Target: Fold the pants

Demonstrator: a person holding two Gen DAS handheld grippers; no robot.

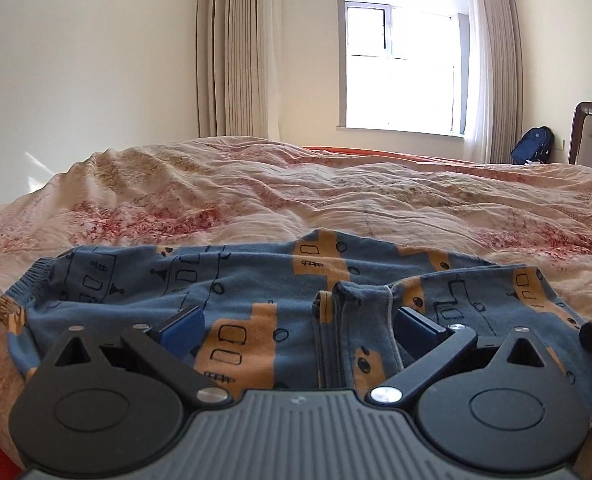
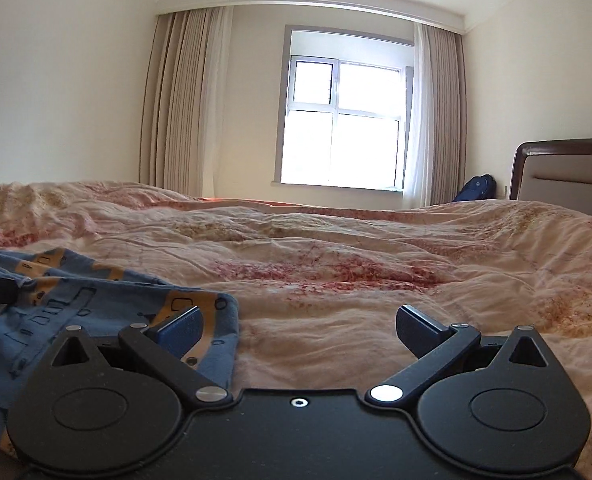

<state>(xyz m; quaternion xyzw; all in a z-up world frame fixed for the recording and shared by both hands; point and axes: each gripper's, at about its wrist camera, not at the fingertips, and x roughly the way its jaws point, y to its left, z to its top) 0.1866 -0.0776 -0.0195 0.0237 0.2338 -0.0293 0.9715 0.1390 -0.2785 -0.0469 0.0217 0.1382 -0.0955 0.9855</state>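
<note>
Two grippers hang low over the blue patterned pants (image 1: 256,292) spread on the floral quilt (image 1: 336,200). The left gripper (image 1: 298,326) gapes wide above a bunched fold; the right gripper (image 2: 298,326) is likewise spread, grasping nothing, at the pants' edge. Beyond stand a window (image 2: 344,120), curtains (image 2: 176,100), a backpack (image 1: 532,146) and a headboard (image 2: 568,172).

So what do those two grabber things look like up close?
Both are mostly black. Each has two round black discs with little triangle holes above them, silver screws, and angled black arms that carry the fingers. The left gripper has blue fingers and a grey ribbed plate in the middle. The right gripper has a smooth black plate with one small screw; one finger looks blue, the other dark.
</note>
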